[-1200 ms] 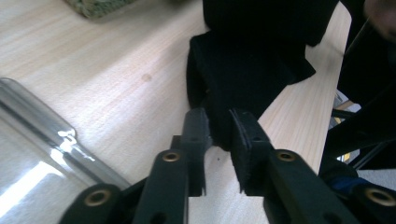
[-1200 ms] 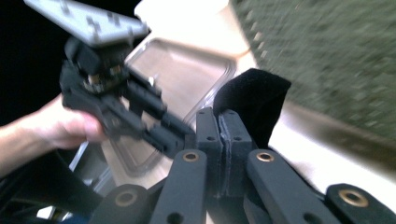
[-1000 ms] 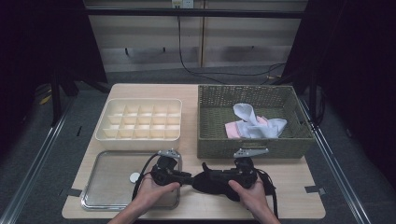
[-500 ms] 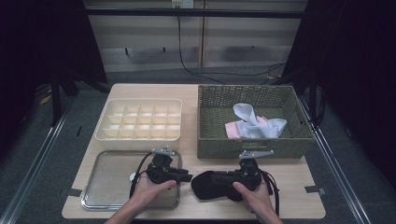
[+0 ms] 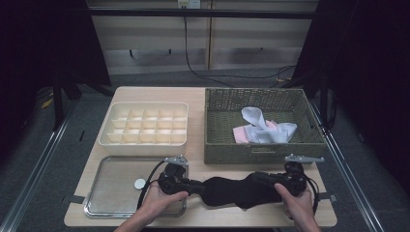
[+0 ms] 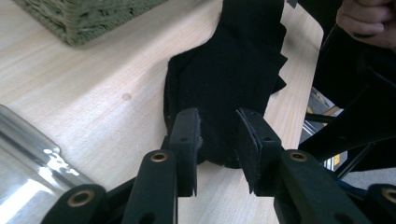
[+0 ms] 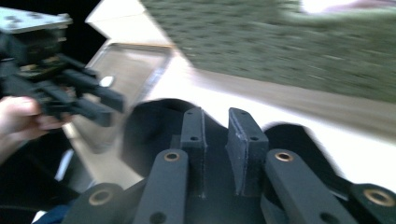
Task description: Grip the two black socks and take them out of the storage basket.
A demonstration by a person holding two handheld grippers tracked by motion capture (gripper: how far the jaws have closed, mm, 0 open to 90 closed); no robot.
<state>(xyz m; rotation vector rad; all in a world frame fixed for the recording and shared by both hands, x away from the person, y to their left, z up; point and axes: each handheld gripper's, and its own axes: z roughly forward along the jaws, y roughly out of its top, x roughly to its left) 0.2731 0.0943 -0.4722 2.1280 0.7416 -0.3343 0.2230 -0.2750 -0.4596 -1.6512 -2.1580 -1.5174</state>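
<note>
1. The black sock (image 5: 237, 191) lies stretched across the front of the table, just in front of the basket (image 5: 261, 152), with one end at each of your grippers. If you pull your hands further apart, an end could slip free.
2. Your left gripper (image 6: 218, 126) has its jaws a little apart with the sock's end between them. You cannot tell from here whether the pads really bite. A loose hold there would drop that end as soon as you lift.
3. Your right gripper (image 7: 215, 119) has just been closing its jaws, with black cloth at them. The view is blurred, so the grip cannot be judged. It may have caught only one layer.
4. The sock lies near the table's front edge, so a dropped end could slide off.
5. The left gripper sits just beside the metal tray (image 5: 116, 193). A sideways sweep could knock it.
</note>
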